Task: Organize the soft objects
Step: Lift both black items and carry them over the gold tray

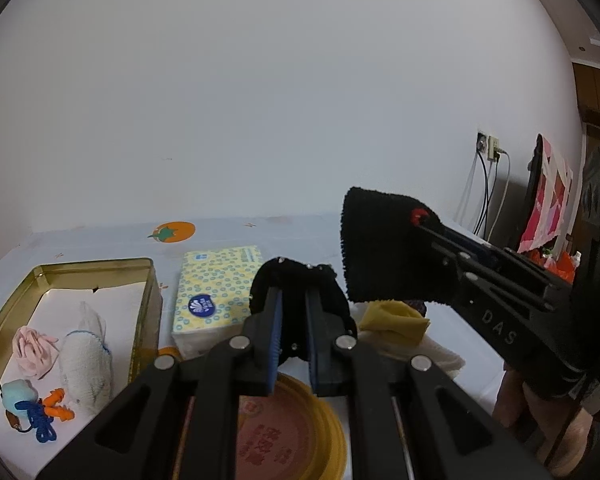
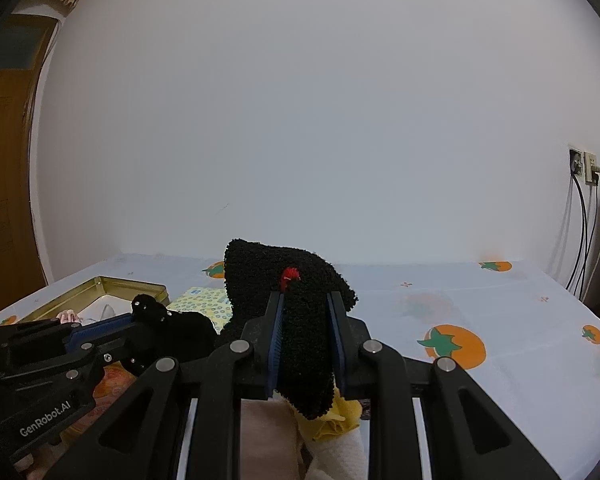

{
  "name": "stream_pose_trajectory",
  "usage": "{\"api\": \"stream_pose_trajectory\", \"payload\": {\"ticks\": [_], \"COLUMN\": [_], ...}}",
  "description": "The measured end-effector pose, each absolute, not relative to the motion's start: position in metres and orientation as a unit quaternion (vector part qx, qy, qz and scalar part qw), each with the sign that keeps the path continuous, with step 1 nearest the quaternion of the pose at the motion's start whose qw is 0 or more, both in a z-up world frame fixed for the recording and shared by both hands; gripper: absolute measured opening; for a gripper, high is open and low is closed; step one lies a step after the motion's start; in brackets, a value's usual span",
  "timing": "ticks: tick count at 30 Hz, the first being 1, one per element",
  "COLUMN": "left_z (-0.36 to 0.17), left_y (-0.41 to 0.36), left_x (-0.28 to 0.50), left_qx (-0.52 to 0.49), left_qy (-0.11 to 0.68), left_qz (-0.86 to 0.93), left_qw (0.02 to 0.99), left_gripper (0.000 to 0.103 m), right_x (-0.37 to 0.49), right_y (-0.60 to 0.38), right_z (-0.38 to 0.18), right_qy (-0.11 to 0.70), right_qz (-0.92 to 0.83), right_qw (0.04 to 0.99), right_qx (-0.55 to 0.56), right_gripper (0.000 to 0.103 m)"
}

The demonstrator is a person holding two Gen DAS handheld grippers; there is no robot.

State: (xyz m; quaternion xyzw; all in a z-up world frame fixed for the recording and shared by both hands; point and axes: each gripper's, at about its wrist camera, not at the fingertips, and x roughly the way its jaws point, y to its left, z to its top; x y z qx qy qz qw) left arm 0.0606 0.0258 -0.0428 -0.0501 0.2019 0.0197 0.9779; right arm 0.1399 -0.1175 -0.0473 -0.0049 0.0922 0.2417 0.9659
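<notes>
My left gripper [image 1: 294, 300] is shut on a black soft piece with small shiny studs [image 1: 296, 280], held above the table. My right gripper [image 2: 306, 300] is shut on a black fuzzy cloth with a red spot [image 2: 284, 272]; the cloth stands up past the fingertips and hangs below them. In the left wrist view the right gripper [image 1: 420, 222] comes in from the right with the fuzzy cloth [image 1: 380, 248] just right of the studded piece. In the right wrist view the left gripper [image 2: 138, 316] is at the lower left with the studded piece [image 2: 176, 328].
An open gold tin [image 1: 20, 292] at left holds a pink cloth [image 1: 34, 354], a white towel [image 1: 86, 368], a blue plush charm [image 1: 18, 394] and orange earplugs [image 1: 58, 402]. Beside it are a tissue pack [image 1: 216, 288], a round lid [image 1: 284, 432], a yellow cloth [image 1: 396, 318] and a white cloth [image 1: 432, 354].
</notes>
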Motion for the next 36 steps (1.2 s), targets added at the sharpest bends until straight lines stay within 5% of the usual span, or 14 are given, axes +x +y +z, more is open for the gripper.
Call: {"api": "stream_pose_trajectory", "payload": {"ticks": [36], "left_z": [-0.007], "left_y": [0.080], "left_x": [0.016], "left_qx": [-0.076], "left_qy": [0.165], "left_qz": [0.055], "left_qw": [0.982], "left_gripper": [0.008], "right_x": [0.128], "right_y": [-0.069], "right_z": [-0.011], "right_qy": [0.061], "right_qz": [0.289], "right_qw": [0.955], "right_qx": [-0.027], "right_gripper": [0.023]}}
